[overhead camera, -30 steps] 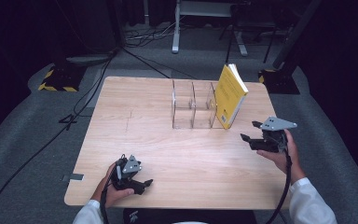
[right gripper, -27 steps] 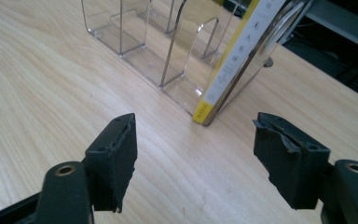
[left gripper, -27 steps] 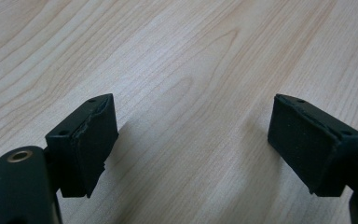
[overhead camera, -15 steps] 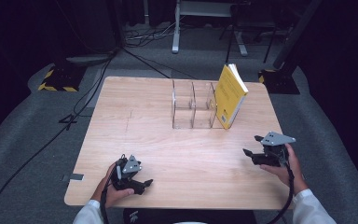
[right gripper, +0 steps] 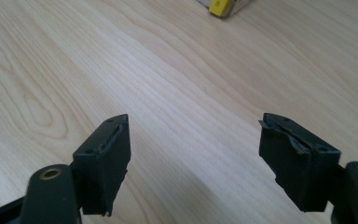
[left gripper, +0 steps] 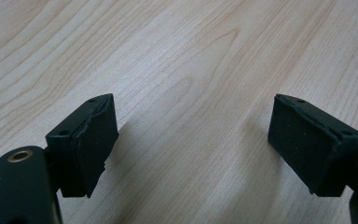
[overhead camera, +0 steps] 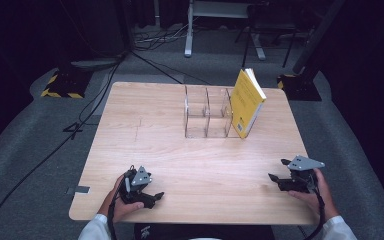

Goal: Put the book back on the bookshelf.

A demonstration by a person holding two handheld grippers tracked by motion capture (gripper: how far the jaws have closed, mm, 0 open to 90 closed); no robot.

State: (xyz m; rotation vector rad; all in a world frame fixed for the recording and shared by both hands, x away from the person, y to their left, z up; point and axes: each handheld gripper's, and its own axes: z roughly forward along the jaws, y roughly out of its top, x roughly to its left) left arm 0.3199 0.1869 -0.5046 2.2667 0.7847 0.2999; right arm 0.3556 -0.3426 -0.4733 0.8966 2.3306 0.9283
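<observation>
One book (right gripper: 223, 7) corner, rest cropped.

My yellow book (overhead camera: 246, 102) leans on the clear divided organizer (overhead camera: 207, 112), on the pale wood-grain table (overhead camera: 150, 115). My left gripper (overhead camera: 152, 197) and right gripper (overhead camera: 276, 181) are black, each topped with a grey plate. My sleeves are white.
</observation>
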